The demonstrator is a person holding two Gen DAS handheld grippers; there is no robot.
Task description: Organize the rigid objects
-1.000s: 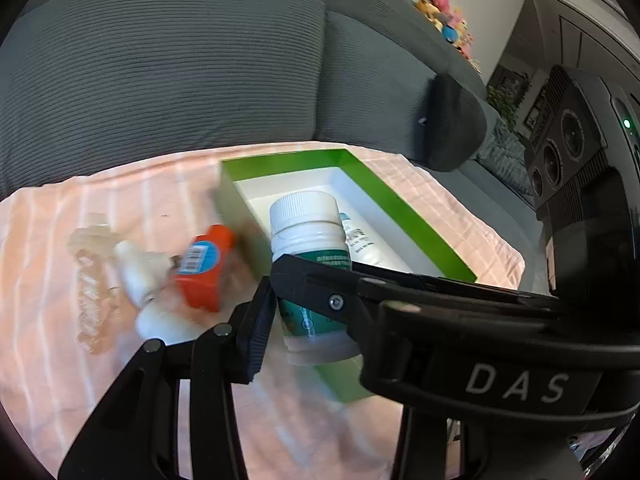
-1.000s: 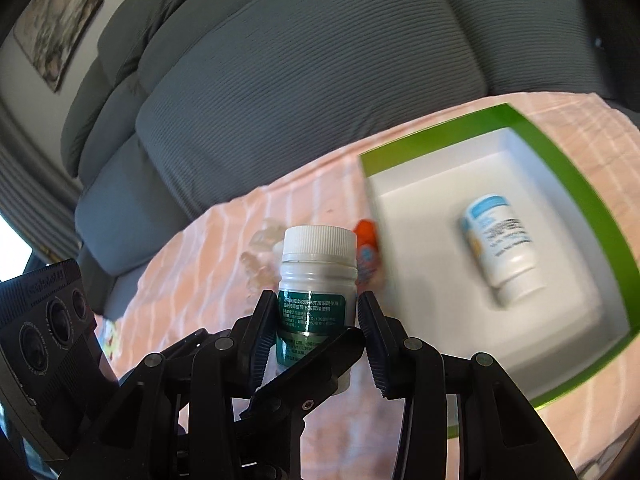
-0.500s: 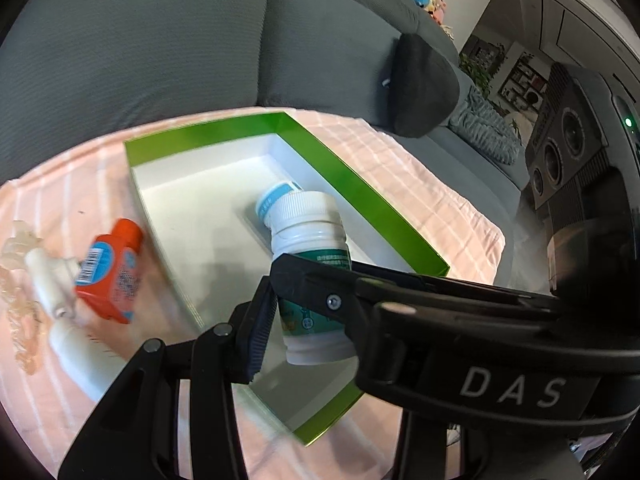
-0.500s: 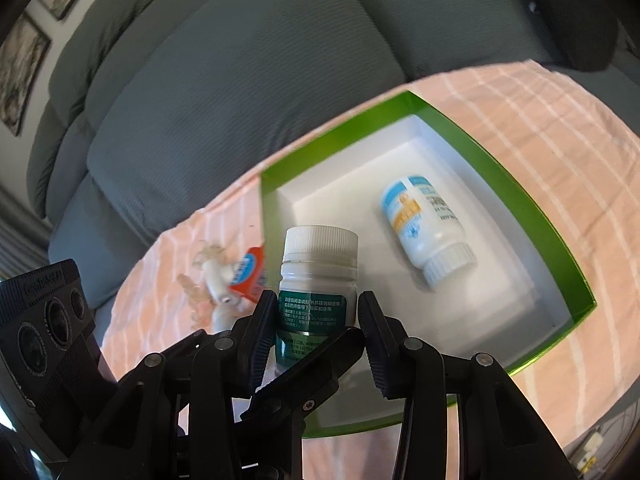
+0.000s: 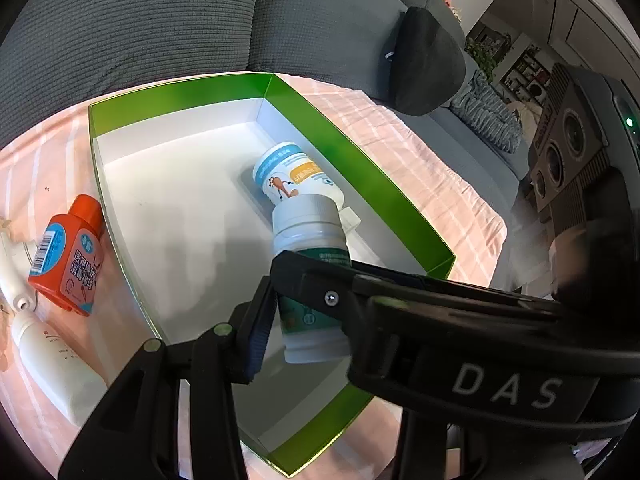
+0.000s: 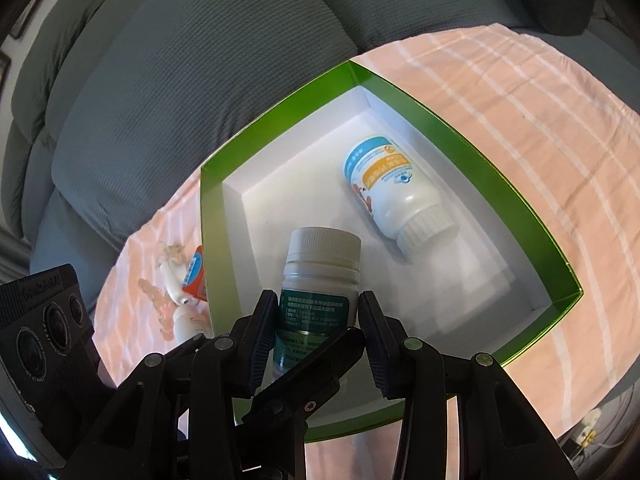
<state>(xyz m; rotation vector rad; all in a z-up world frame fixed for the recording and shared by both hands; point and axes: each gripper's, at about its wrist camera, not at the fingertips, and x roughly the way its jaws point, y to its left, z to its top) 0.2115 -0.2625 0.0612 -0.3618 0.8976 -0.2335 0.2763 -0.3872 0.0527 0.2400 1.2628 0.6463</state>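
Observation:
Both grippers are shut on one white bottle with a green label (image 5: 310, 280), also in the right wrist view (image 6: 318, 292). They hold it over the green-rimmed white box (image 5: 180, 220), whose rim also shows in the right wrist view (image 6: 480, 160). My left gripper (image 5: 288, 308) and right gripper (image 6: 318, 320) clamp its body from crossing directions. A white bottle with a blue and yellow label (image 5: 296, 176) lies on its side inside the box, seen too in the right wrist view (image 6: 388, 188).
Left of the box, on the pink striped cloth (image 5: 420, 168), lie an orange bottle (image 5: 68, 256), a white tube (image 5: 52, 360) and a clear plastic piece (image 6: 160, 296). A grey sofa (image 5: 160, 20) stands behind.
Both grippers have carried the green-label bottle rightward, from over the cloth to above the box interior, and lower toward the box floor. The other objects have not moved.

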